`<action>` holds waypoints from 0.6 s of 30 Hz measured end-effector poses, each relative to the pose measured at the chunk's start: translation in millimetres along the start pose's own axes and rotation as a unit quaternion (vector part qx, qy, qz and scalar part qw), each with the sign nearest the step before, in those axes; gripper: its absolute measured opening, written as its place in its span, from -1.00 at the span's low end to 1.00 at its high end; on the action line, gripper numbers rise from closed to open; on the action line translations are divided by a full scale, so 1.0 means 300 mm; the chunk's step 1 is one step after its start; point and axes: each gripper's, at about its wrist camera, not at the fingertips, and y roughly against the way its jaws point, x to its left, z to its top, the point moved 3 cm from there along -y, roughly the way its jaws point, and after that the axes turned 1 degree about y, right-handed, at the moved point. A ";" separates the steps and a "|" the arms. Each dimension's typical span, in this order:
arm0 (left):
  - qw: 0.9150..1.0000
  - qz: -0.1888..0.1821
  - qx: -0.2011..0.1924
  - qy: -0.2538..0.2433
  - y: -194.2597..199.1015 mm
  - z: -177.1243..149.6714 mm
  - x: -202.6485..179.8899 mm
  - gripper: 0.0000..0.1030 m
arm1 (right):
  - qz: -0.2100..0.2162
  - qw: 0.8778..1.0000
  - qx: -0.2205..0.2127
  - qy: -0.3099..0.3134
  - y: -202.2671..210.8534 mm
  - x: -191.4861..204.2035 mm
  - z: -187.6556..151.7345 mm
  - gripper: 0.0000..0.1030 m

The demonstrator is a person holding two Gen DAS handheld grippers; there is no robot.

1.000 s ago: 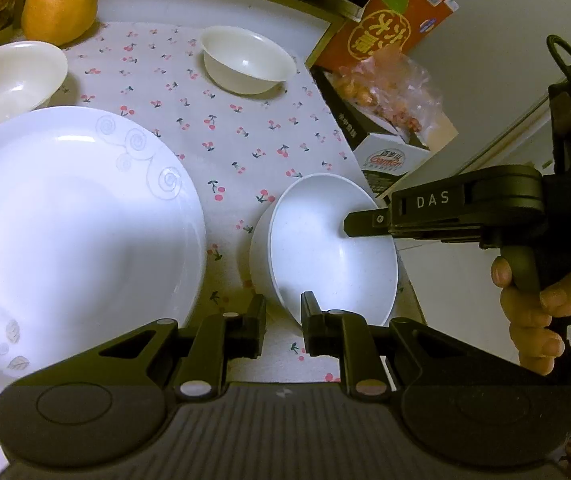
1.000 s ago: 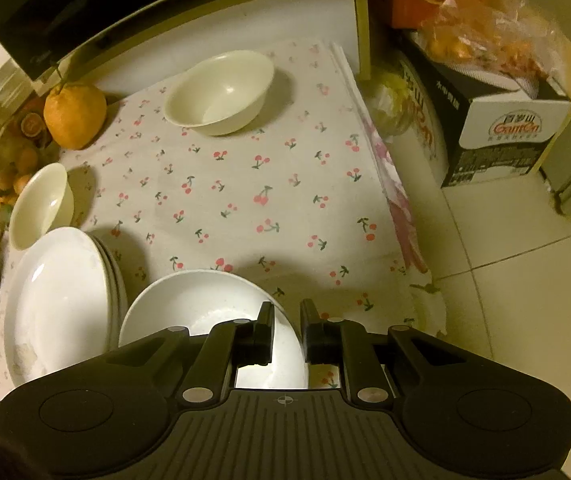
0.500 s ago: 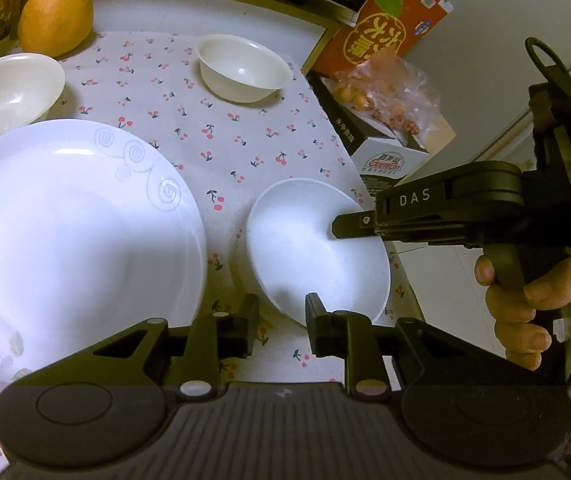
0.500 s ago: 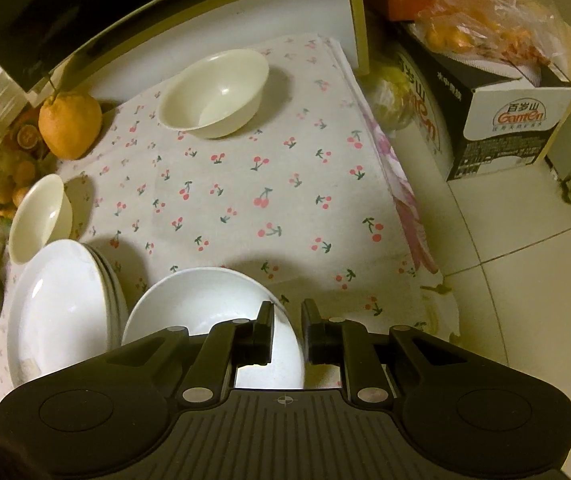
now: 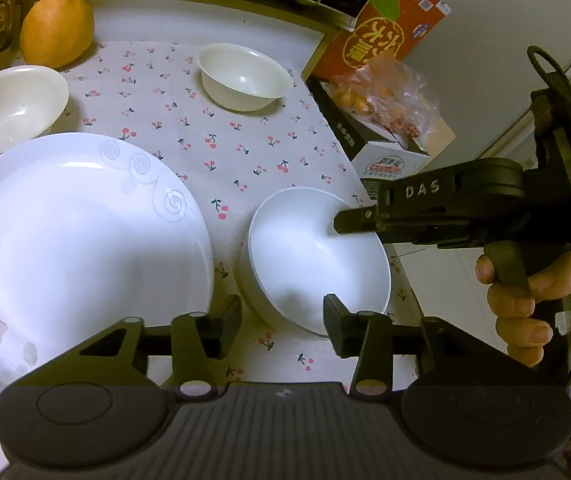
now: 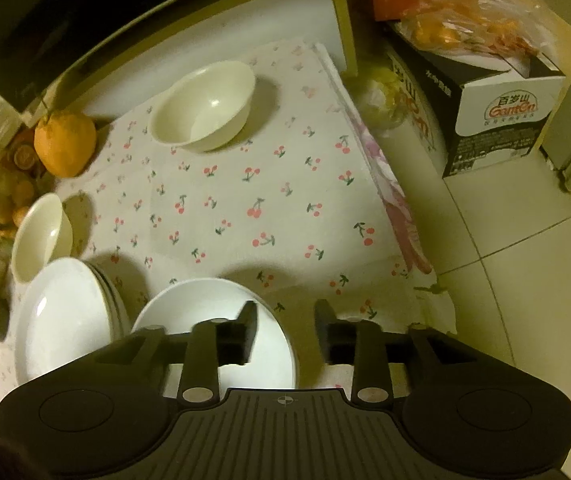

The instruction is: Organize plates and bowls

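A white bowl (image 5: 317, 256) (image 6: 205, 312) sits on the cherry-print cloth near the table's front right corner. My left gripper (image 5: 283, 320) is open, its jaws straddling the bowl's near rim. My right gripper (image 6: 285, 332) is open over the bowl's right rim; in the left wrist view (image 5: 369, 220) it reaches in from the right. A stack of large white plates (image 5: 73, 240) (image 6: 61, 316) lies left of the bowl. Two cream bowls stand apart: one at the back (image 5: 243, 76) (image 6: 205, 104), one at the far left (image 5: 13, 108) (image 6: 41, 236).
An orange fruit (image 5: 57, 30) (image 6: 65, 144) sits at the back left with smaller fruit and jars beside it. Cardboard boxes (image 5: 389, 160) (image 6: 497, 108) and a bag of fruit (image 5: 381, 96) stand on the floor to the right. The table edge (image 6: 405, 216) runs close by the bowl.
Both grippers have opened from shut. The white bowl was tilted in the right gripper and now rests flat on the cloth. The left gripper has drawn back slightly.
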 end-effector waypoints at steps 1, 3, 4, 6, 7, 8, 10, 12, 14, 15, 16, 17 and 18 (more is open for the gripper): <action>1.000 -0.001 0.001 0.001 0.003 0.002 0.003 -0.12 | 0.004 1.000 -0.003 -0.004 0.007 -0.002 0.003 -0.17; 1.000 -0.003 0.003 0.002 0.012 0.005 0.006 -0.05 | 0.011 1.000 -0.010 -0.010 0.018 -0.003 0.006 0.05; 1.000 -0.003 0.003 0.003 0.017 0.008 0.007 0.03 | 0.015 1.000 -0.014 -0.012 0.024 -0.002 0.008 0.08; 1.000 -0.010 0.004 0.003 0.030 0.013 0.008 0.12 | 0.026 0.999 -0.020 -0.019 0.035 0.002 0.012 0.21; 1.000 -0.014 0.005 0.005 0.036 0.016 0.007 0.19 | 0.033 0.999 -0.023 -0.023 0.042 0.005 0.015 0.24; 1.000 -0.018 0.006 0.006 0.046 0.018 0.008 0.23 | 0.039 0.999 -0.026 -0.026 0.047 0.008 0.017 0.33; 1.000 -0.019 0.004 0.003 0.067 0.023 0.005 0.40 | 0.054 0.997 -0.034 -0.033 0.059 0.018 0.024 0.42; 1.000 -0.015 -0.004 -0.002 0.091 0.030 0.004 0.44 | 0.066 0.996 -0.040 -0.034 0.067 0.032 0.033 0.53; 1.000 -0.017 -0.011 -0.003 0.114 0.039 0.006 0.51 | 0.075 0.996 -0.045 -0.034 0.076 0.051 0.040 0.62; 1.000 -0.016 -0.016 -0.003 0.128 0.045 0.009 0.55 | 0.079 0.995 -0.048 -0.033 0.081 0.062 0.044 0.64; 1.000 -0.014 -0.022 -0.004 0.143 0.053 0.014 0.59 | 0.083 0.995 -0.051 -0.031 0.084 0.073 0.046 0.64; 1.000 -0.010 -0.028 -0.006 0.154 0.060 0.020 0.61 | 0.089 0.994 -0.053 -0.028 0.086 0.088 0.049 0.64; 0.999 -0.004 -0.035 -0.008 0.166 0.070 0.026 0.66 | 0.093 0.994 -0.055 -0.027 0.087 0.101 0.051 0.67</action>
